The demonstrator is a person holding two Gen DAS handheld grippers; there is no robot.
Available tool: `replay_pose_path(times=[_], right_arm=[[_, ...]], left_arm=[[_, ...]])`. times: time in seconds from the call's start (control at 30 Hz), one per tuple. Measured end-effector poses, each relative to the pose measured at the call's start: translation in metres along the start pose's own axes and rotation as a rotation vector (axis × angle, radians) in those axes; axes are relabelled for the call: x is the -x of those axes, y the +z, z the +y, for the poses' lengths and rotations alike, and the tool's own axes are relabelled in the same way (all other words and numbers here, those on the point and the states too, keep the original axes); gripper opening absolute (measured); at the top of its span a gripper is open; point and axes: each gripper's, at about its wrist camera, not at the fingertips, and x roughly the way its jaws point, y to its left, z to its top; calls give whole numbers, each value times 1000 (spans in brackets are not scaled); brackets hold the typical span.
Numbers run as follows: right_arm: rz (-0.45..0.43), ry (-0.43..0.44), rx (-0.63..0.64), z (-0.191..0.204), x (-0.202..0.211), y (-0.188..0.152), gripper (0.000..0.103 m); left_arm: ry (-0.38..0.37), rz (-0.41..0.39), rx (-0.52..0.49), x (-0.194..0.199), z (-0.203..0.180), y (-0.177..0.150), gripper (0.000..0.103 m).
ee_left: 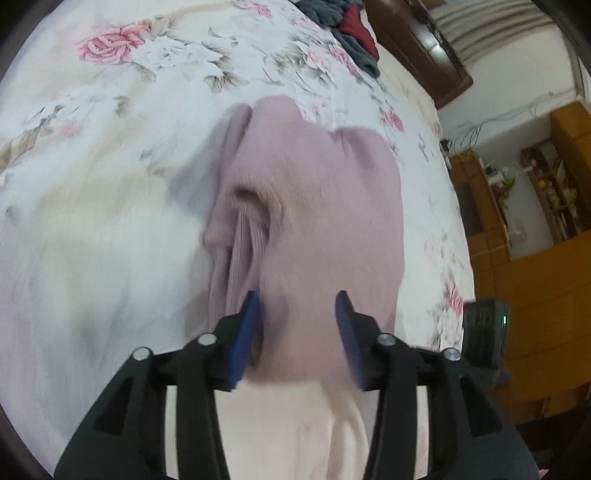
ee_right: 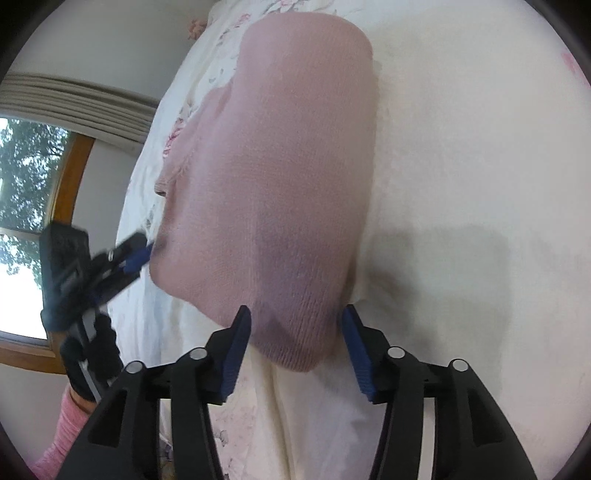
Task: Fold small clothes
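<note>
Soft, light pink knit garment (ee_left: 314,206) on bed (ee_left: 110,184); best pinched at near hem, both grippers' jaws released.

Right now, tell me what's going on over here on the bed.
A person with a two-finger gripper in each hand is folding a small pink knit garment on a floral bedspread. The left gripper and the right gripper are both open, each with its fingers straddling a near corner of the garment, which looks already folded over into a compact shape. Neither is clamped on the cloth. A pile of dark grey and red clothes sits at the far end of the bed.
</note>
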Motion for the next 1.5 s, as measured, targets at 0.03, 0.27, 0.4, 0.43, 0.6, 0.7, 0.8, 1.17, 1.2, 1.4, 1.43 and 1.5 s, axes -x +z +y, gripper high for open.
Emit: replay_pose_path(times=[0.03,0.27,0.4,0.43,0.6,0.7,0.8,1.17,1.2,1.4,1.43,1.5], right_arm=[[8,1,-8,-3,-2,-2,53],[55,74,-90,-17,-21,-2,35],[35,34,-18,-3,-12,-4,27],[36,17,-13,0,-13,-4,27],[52,-30,-18,-3,-32,-3,26],[57,-27,-28,-5,-35,-2,27],[57,-21,-17,-3,-29,1,30],[-24,8,-17,-18,8,2,48],[-25,8,-20,-18,8,2,48],[-18,1,-29,-23,4,4,49],[-19,3,-29,-23,3,4,49],[-22,-1,-22,-23,4,5,49]], left_arm=[[-13,14,3,-3,0,-5,41],[82,50,-15,-18,6,-15,6],[121,65,-71,-15,6,-18,6],[125,71,-71,-16,7,-18,6],[138,91,-77,-30,14,-22,6],[137,89,-72,-35,15,-22,6],[117,96,-58,-29,15,-21,9],[100,-87,-30,23,16,49,36],[107,-97,-27,19,15,60,39],[188,-72,-5,-21,12,118,41],[186,-60,4,-27,11,122,41],[164,-52,27,-35,14,127,39]])
